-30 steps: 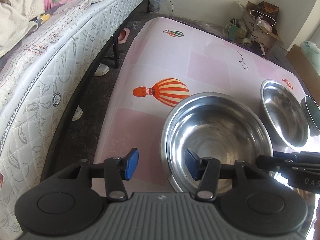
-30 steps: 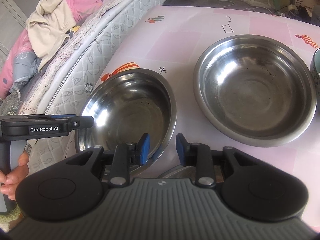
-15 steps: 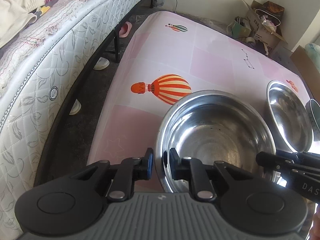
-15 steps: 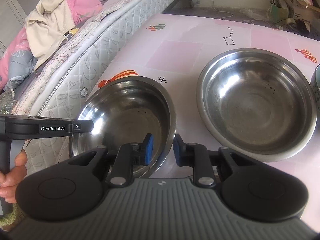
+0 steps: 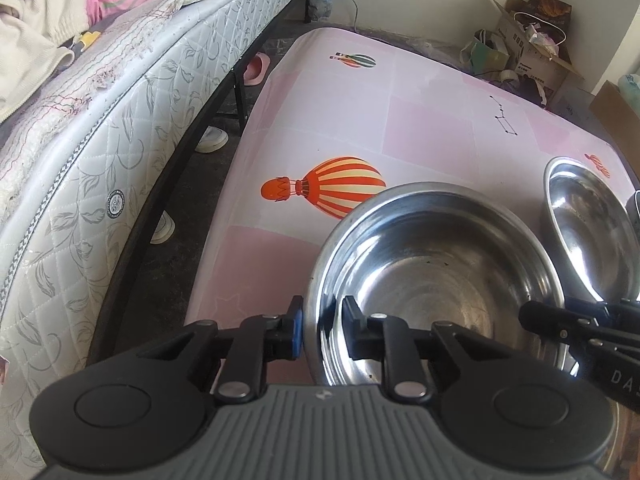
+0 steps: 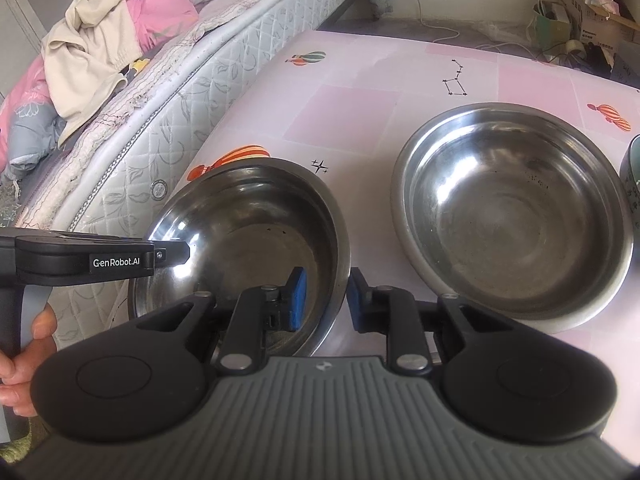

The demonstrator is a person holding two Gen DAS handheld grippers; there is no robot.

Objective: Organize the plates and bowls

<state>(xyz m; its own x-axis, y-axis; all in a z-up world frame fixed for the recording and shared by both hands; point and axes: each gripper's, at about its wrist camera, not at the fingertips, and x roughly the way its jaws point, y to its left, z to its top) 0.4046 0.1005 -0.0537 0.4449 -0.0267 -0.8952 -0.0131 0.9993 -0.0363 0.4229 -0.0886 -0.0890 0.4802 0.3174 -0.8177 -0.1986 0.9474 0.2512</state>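
Steel rim of the near bowl [image 5: 436, 276] is now sitting between both pairs of pads: the left gripper [image 5: 320, 326] has been closing from a wide spread and is pinching it at 9 o'clock, while the right gripper [image 6: 322, 296] is straddling the 3 o'clock edge, contact there uncertain. A two-handed lift toward the second bowl [image 6: 516, 224] looks ready. A dark bowl [image 6: 632, 184] is being cut off at the frame edge.
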